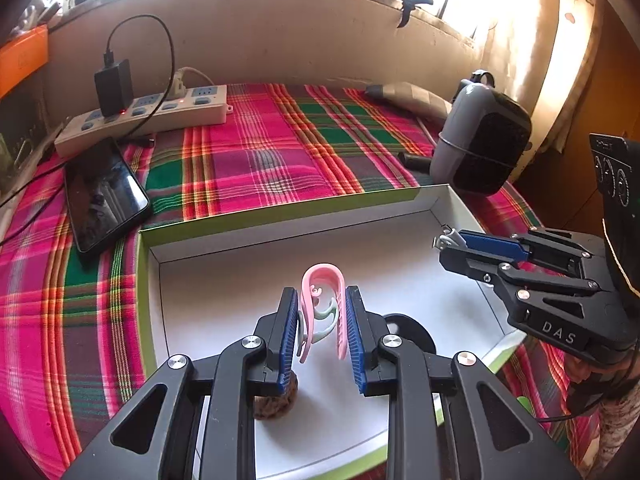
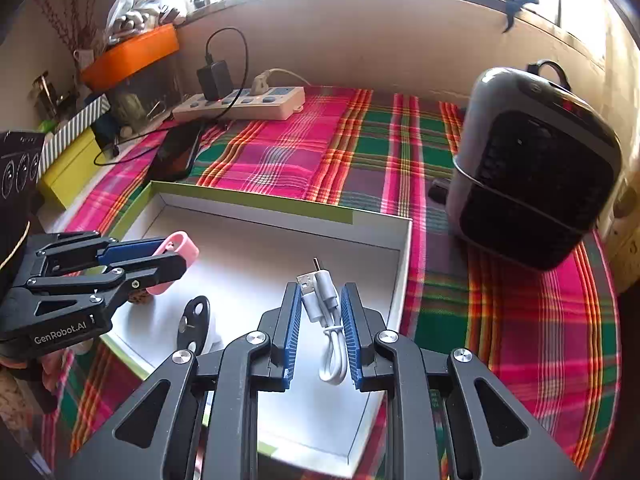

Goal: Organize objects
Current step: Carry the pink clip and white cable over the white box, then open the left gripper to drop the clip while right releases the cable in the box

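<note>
A shallow white box with a green rim (image 1: 248, 216) (image 2: 280, 200) lies on the plaid cloth. My left gripper (image 1: 322, 300) (image 2: 176, 250) hangs over the box, shut on a pink hair clip (image 1: 324, 280) (image 2: 182, 246). Over the box's right side my right gripper (image 2: 320, 296) (image 1: 444, 242) is shut on a folded white USB cable (image 2: 326, 316) (image 1: 450, 238). In the box lie a black disc-shaped piece (image 2: 194, 320) (image 1: 408, 330) and a brown speckled round thing (image 1: 276, 404) (image 2: 138, 296), partly hidden by the fingers.
A black phone (image 1: 106, 196) (image 2: 176, 156) lies left of the box. A white power strip (image 1: 160, 116) (image 2: 244, 106) with a black charger sits at the back. A grey and black heater-like device (image 1: 484, 140) (image 2: 532, 168) stands at the right. Shelf clutter fills the far left.
</note>
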A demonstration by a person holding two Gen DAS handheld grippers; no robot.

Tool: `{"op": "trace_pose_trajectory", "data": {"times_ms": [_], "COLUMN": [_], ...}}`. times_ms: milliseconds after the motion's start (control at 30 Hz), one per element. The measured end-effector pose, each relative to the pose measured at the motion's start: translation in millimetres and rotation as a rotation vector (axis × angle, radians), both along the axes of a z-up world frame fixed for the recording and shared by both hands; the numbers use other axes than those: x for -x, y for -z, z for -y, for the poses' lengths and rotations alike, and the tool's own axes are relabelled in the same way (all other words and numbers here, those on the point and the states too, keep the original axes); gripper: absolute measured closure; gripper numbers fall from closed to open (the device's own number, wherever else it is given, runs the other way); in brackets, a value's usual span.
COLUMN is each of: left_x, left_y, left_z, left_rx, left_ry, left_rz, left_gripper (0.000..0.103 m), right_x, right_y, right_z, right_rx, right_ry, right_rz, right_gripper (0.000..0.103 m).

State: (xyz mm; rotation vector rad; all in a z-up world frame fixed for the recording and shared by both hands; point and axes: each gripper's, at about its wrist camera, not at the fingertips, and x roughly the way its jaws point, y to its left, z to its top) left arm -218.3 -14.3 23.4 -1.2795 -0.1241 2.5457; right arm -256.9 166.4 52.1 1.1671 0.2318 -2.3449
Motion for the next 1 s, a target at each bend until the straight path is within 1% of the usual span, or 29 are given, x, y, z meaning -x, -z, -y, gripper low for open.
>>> {"op": "trace_pose_trajectory", "data": {"times_ms": [467,800,1000], "left_x": [9.1,10.4,10.5], "left_y": [10.5,10.9,10.9], "left_z": [-1.1,-0.2,-1.6], "left_rx": [0.018,0.007,0.022], "left_ry": [-0.008,-0.014,-0.012], "left_rz": [0.028,0.036,0.035], "left_gripper": [0.081,0.081,0.081], "right_x": [11.2,12.4,11.6], "right_y": [15.2,17.7,18.2], "right_z": [8.5,11.5,12.2], "right_rx": [-0.028,-0.042,-0.042], "right_ry": [-0.001,0.003,-0.006], "right_rz": [0.021,0.010,0.014], "right_gripper": [0.081,0.081,0.081]}}
